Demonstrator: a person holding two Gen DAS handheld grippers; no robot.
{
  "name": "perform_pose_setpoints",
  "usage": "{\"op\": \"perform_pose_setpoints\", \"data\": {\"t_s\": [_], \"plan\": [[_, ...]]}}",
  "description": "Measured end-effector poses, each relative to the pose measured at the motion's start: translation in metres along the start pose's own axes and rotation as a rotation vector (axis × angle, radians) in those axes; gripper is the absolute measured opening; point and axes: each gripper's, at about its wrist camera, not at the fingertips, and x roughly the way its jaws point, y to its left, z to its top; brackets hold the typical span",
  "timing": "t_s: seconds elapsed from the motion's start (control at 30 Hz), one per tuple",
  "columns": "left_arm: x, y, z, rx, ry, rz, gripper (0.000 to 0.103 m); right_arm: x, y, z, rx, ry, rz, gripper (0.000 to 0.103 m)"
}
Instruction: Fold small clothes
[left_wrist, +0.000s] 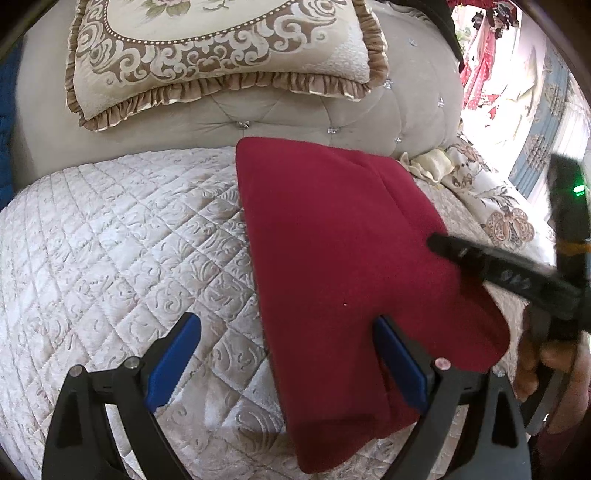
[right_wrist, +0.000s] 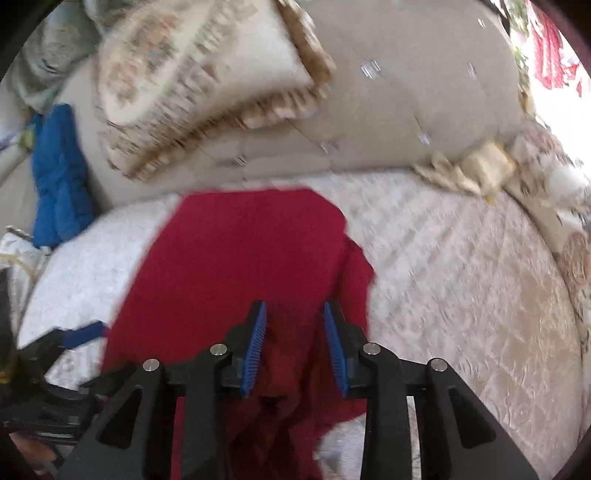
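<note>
Claws are seen apart: left claw (left_wrist: 286, 354) straddles the red garment's (left_wrist: 343, 236) edge at lower centre; right claw (right_wrist: 295, 343) gapes narrowly over it on the bed (left_wrist: 110, 229).

Black claw (right_wrist: 295, 314), blue ribbed pads (right_wrist: 255, 350), silver screws.

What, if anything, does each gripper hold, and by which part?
Nothing is held. The left gripper and right gripper both stand open over the red cloth, pads not pressing it.
</note>
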Motion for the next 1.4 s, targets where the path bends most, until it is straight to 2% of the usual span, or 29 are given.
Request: {"op": "perform_pose_setpoints", "data": {"t_s": [0.03,0.17,0.43,0.57,0.77,1.4], "plan": [[0.000,0.000,0.000,0.001,0.000,0.002,0.097,0.006,-0.004,-0.002,0.019,0.027,0.008,0.013],[0.000,0.001,0.000,-0.003,-0.002,0.001,0.097,0.010,-0.016,-0.001,0.083,0.043,0.068,0.013],[0.000,0.001,0.002,-0.017,-0.008,0.000,0.097,0.001,-0.011,-0.001,0.087,-0.004,0.093,0.017],[0.000,0.002,0.003,-0.025,-0.008,-0.004,0.097,0.001,-0.011,-0.002,0.090,-0.011,0.116,0.023],[0.001,0.001,0.004,-0.032,-0.010,-0.005,0.097,0.005,-0.010,-0.002,0.077,-0.003,0.094,0.026],[0.004,0.001,0.007,-0.042,-0.005,-0.012,0.097,0.015,-0.015,-0.002,0.070,0.004,0.107,0.032]]}}
